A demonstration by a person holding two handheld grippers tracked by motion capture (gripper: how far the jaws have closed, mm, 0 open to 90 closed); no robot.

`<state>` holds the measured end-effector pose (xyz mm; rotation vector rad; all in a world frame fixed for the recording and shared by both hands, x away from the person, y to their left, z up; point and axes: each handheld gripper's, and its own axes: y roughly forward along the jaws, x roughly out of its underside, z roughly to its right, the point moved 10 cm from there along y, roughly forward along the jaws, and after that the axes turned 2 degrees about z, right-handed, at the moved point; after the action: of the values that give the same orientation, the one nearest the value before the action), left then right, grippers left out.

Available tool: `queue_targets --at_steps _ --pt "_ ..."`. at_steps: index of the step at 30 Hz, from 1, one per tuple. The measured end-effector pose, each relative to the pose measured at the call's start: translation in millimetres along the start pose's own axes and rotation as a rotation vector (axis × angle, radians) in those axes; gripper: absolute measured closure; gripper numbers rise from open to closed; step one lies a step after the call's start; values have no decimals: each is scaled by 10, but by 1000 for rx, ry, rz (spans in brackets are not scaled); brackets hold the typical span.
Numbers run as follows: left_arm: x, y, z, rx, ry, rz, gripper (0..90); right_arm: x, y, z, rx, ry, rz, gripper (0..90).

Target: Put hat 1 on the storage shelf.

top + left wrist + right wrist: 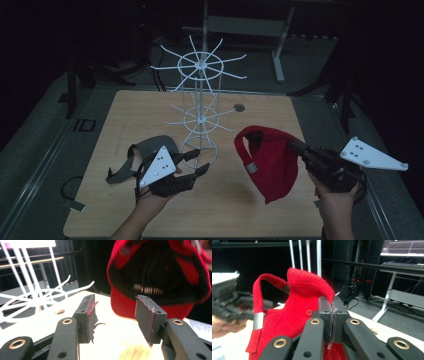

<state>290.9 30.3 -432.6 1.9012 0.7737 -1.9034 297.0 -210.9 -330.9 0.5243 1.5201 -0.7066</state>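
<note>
Grey cap (132,159) lies flat on the wooden table (100,150) at far left, partly under the left gripper's grey plate; strap end trails off toward the table's left edge. Left gripper (196,162) sits just right of it, held low over the table, jaws apart with nothing between them; in the left gripper view the gap between the pads (146,317) is wide and shows bare tabletop. White wire rack (201,107) stands upright at table centre, base ring just beyond the left jaws, two tiers of radiating hooks. Red cap (267,160) hangs right of the rack, lifted clear of the table, back strap (258,297) with its metal buckle (258,320) facing left, brim pointing down. Right gripper (296,146) has its jaws closed tight on the cap's fabric edge; right gripper view shows the red knit pinched between the pads (325,315). Right hand (337,192) grips the handle at far right, near the table edge.
</note>
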Motion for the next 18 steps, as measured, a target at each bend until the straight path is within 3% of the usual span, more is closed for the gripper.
queue_targets --at_steps 8,11,18 --pt "299 -112 -12 -16 -22 -43 517 -233 -28 247 71 21 58 888" --pt "432 -144 -23 -20 -53 -51 517 -327 -16 327 92 29 73 888" --pt "601 -195 -62 -34 -86 -61 517 -582 45 435 126 33 111 888"
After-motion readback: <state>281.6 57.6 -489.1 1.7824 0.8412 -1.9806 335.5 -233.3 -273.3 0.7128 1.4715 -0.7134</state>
